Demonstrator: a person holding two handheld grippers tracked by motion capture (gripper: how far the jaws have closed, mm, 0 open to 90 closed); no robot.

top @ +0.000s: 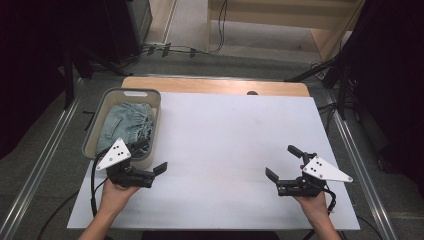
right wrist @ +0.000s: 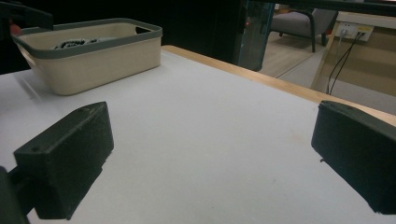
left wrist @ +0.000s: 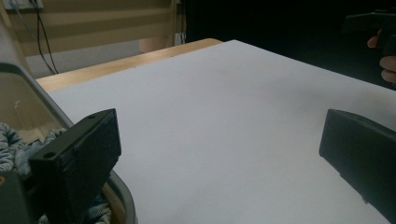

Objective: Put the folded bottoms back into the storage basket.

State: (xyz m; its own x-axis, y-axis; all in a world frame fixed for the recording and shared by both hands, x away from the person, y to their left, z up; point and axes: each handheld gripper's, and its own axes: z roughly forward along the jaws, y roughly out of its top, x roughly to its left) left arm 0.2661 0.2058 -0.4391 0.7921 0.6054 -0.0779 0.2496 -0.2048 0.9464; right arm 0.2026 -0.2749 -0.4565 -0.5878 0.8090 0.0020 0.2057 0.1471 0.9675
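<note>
The left gripper (top: pixel 152 161), jaws apart, hovers beside the basket (top: pixel 150 100) holding folded jeans (top: pixel 125 125); the right gripper (top: pixel 282 162), well apart from it, also gapes over the desk (top: pixel 225 140).

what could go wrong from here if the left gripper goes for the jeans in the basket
The left gripper sits right beside the basket wall with one jaw near the rim, so swinging in could knock or tip the basket. The jeans lie bunched, so an open-jaw pinch may catch only a fold and drag the basket along.
</note>
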